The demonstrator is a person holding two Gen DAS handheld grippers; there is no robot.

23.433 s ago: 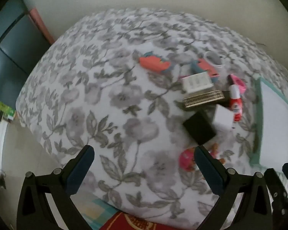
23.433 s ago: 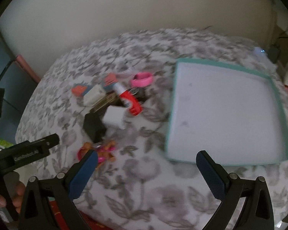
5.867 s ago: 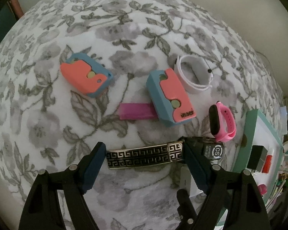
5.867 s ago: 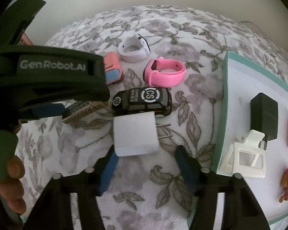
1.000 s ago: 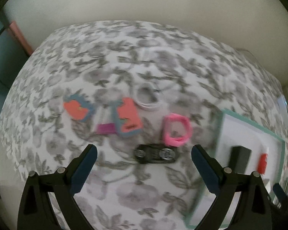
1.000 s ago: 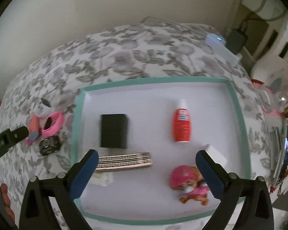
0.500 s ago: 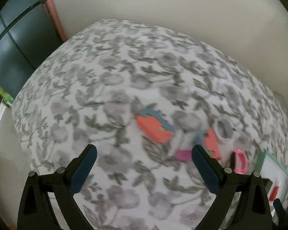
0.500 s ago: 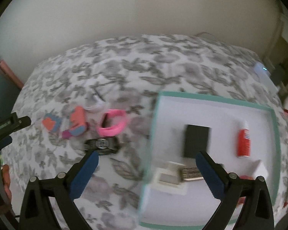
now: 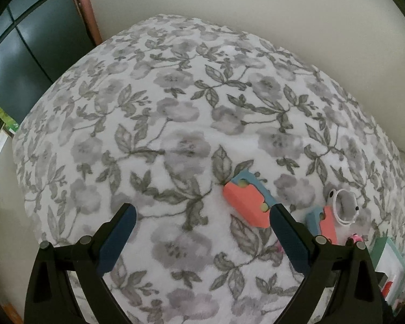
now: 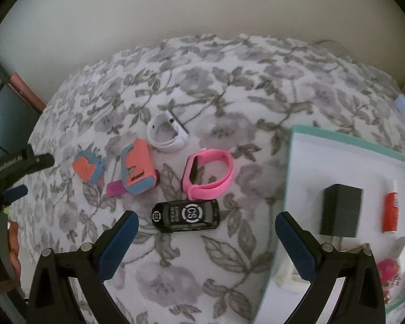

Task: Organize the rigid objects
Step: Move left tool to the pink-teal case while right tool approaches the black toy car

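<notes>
Inventory, as I read it from both wrist views.

Sorted, inside the teal-rimmed tray [image 10: 351, 141] at right: black power adapter [image 10: 340, 210], red-labelled tube [image 10: 389, 212], a pink figure [image 10: 388, 271] at the near corner, and a patterned strip mostly hidden behind my right tongs' finger.

Unsorted, on the floral cloth of the tabletop [image 10: 229, 86], well left of the tray:
- black toy car [image 10: 185, 215], nearest, lying between the spread fingers of my right tongs [image 10: 206, 221];
- pink wristband [image 10: 208, 176], just beyond the car;
- white wristband [image 10: 166, 132], farther back;
- larger coral-and-blue clip [image 10: 137, 170], with a magenta piece [image 10: 115, 189] touching its near end;
- smaller coral-and-blue clip [image 10: 88, 169], farthest left.

Tongs: right pair apart, holding nothing, hovering over the car. Left tongs [image 9: 201, 214] apart, empty, above bare cloth with a coral clip [image 9: 247, 203] at the right finger.

Judgement: past the midpoint; six pieces remain, the car the likeliest next pick.
</notes>
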